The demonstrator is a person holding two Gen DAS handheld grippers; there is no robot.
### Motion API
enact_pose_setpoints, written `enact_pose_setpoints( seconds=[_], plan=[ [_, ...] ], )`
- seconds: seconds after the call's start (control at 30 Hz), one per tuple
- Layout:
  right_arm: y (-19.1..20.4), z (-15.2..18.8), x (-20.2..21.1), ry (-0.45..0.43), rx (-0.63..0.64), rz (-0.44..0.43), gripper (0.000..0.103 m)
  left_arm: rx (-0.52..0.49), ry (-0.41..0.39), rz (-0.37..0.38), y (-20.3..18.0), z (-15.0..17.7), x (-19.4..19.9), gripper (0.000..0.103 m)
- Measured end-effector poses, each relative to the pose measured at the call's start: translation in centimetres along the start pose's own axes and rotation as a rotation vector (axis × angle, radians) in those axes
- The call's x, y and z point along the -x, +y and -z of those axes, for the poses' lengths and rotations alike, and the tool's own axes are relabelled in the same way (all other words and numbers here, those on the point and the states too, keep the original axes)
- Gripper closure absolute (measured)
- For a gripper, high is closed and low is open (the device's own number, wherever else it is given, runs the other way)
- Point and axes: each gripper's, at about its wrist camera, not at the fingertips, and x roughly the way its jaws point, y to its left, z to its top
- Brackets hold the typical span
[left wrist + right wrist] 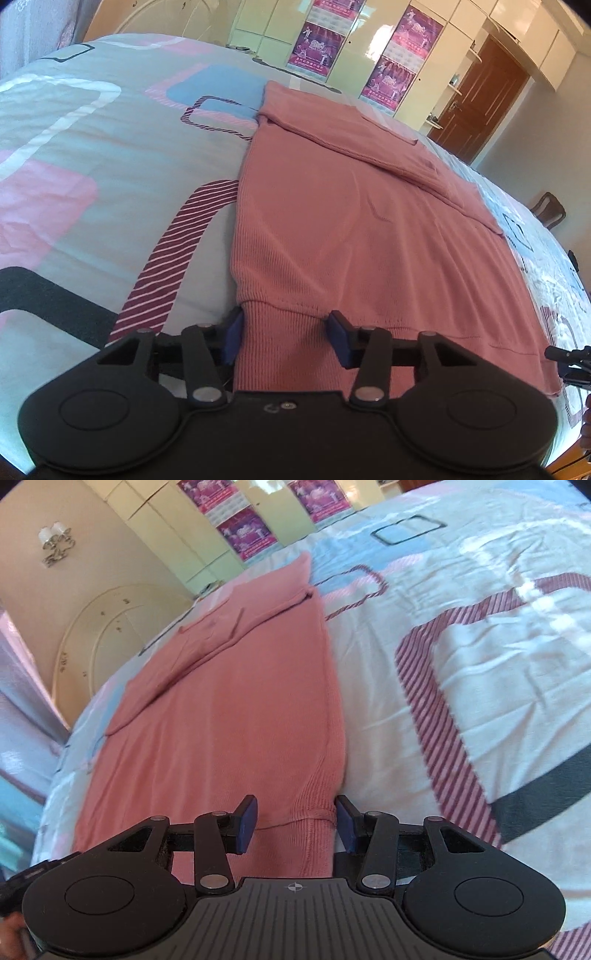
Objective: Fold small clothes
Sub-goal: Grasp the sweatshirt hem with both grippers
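Observation:
A pink knit sweater [343, 206] lies flat on the patterned bedsheet [92, 166], its sleeves folded across the far end. My left gripper [286, 334] is open, its blue pads either side of the ribbed hem at the near left corner. My right gripper [295, 821] is open too, with its pads astride the hem's near right corner of the sweater [229, 709]. The right gripper's tip shows at the right edge of the left wrist view [569, 356].
The bedsheet [480, 646] stretches wide on both sides of the sweater. Cream wardrobes with purple posters [402, 70] and a brown door [484, 99] stand beyond the bed. A headboard [107, 635] and wall lamp [55, 542] show at the left.

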Motion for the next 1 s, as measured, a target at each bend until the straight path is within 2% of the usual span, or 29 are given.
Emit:
enact_pose_setpoints(
  seconds=[0.07,0.17,0.3,0.33,0.37,0.43,0.5,0.53,0.6,0.67,0.73,0.87,1.0],
  plan=[
    [0.2,0.3,0.1,0.036,0.033,-0.032,0.070,-0.010,0.000,-0.003,-0.1,0.2,0.1,0.066],
    [-0.1,0.9,0.6,0.038,0.049,-0.040,0.070,-0.005,-0.005,0.006,0.2,0.3,0.1,0.064],
    [-1.2,0.8,0.2,0.020,-0.040,-0.077,0.070,0.003,0.000,0.018,0.4,0.0,-0.1,0.064],
    [-1.3,0.6,0.1,0.023,-0.049,-0.089,0.071,-0.006,0.000,0.016,0.3,-0.1,-0.1,0.072],
    [-1.2,0.5,0.1,0.020,-0.045,-0.094,0.090,-0.013,-0.002,0.013,0.3,-0.1,-0.1,0.097],
    [-0.8,0.2,0.3,0.018,-0.017,-0.109,0.091,0.039,-0.041,0.058,0.9,-0.1,0.9,0.097],
    [-0.6,-0.1,2.1,-0.035,0.010,-0.138,0.091,0.054,-0.115,0.087,1.1,0.0,2.5,0.097],
    [-0.7,-0.1,3.0,-0.059,0.017,-0.159,0.091,0.056,-0.127,0.089,1.2,0.1,2.9,0.097],
    [-0.8,0.0,3.9,-0.089,0.046,-0.177,0.091,0.040,-0.083,0.061,1.3,0.6,2.0,0.097],
    [-1.2,0.3,2.4,-0.028,0.050,-0.121,0.091,0.039,-0.024,0.006,1.3,1.2,0.5,0.100],
    [-1.5,0.7,0.9,0.024,0.042,-0.078,0.091,0.087,-0.052,0.020,1.4,1.4,0.8,0.100],
    [-0.7,-0.3,2.5,-0.047,0.021,-0.133,0.090,0.116,-0.120,0.056,1.2,0.8,2.3,0.100],
    [1.4,-3.4,3.0,-0.090,0.072,-0.157,0.090,0.159,-0.214,0.113,0.8,-2.2,3.1,0.100]
  ],
)
